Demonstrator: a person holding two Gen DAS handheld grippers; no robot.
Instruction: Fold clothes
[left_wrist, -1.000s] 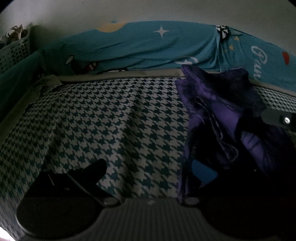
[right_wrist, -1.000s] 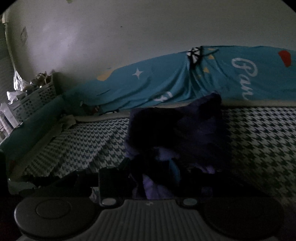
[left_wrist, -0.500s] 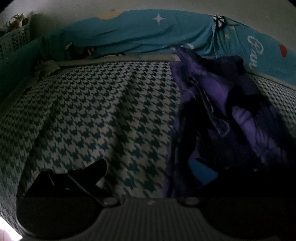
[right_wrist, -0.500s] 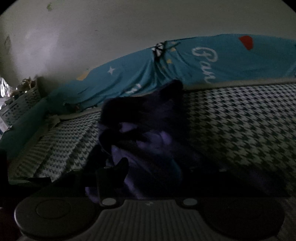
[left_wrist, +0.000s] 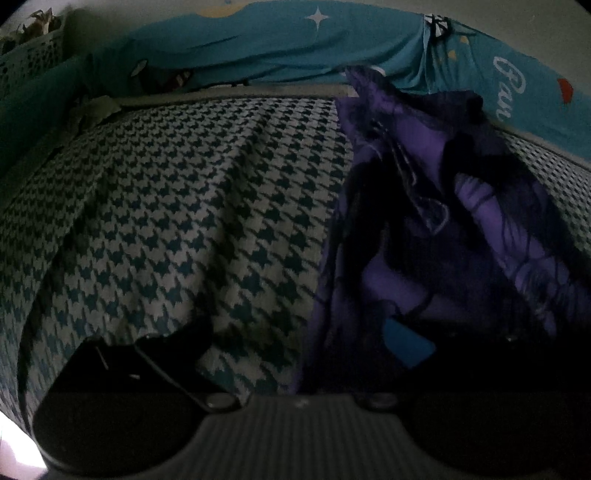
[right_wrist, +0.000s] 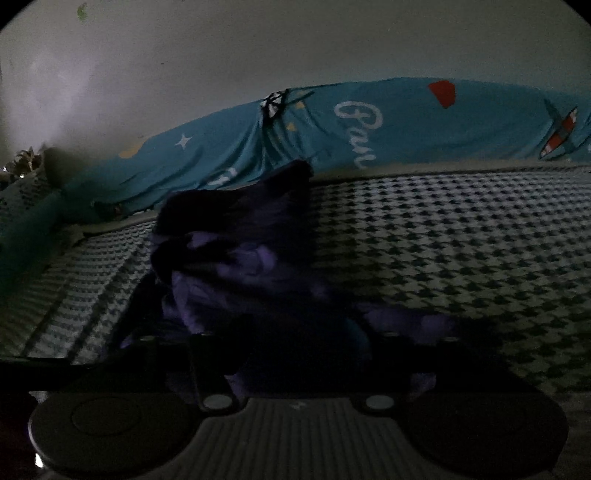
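Purple garment (left_wrist: 436, 206) heaped on the houndstooth bed cover (left_wrist: 177, 206), near the blue printed sheet (right_wrist: 406, 122) at the far edge. Soft, light, thin; likely to sag and slip. Best taken at a hem or corner, not in the bunched middle. Left gripper (left_wrist: 306, 343): left finger bare over the cover, right finger lost in dark cloth, so grip impossible to tell. Right gripper (right_wrist: 299, 362): jaws opening, cloth between them, seemingly not pressed.

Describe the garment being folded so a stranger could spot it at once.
Start at the bed covered by the houndstooth blanket. On it, before the teal bedsheet along the wall, lies a crumpled purple garment. It is the only dark purple cloth there, marked with darker print.
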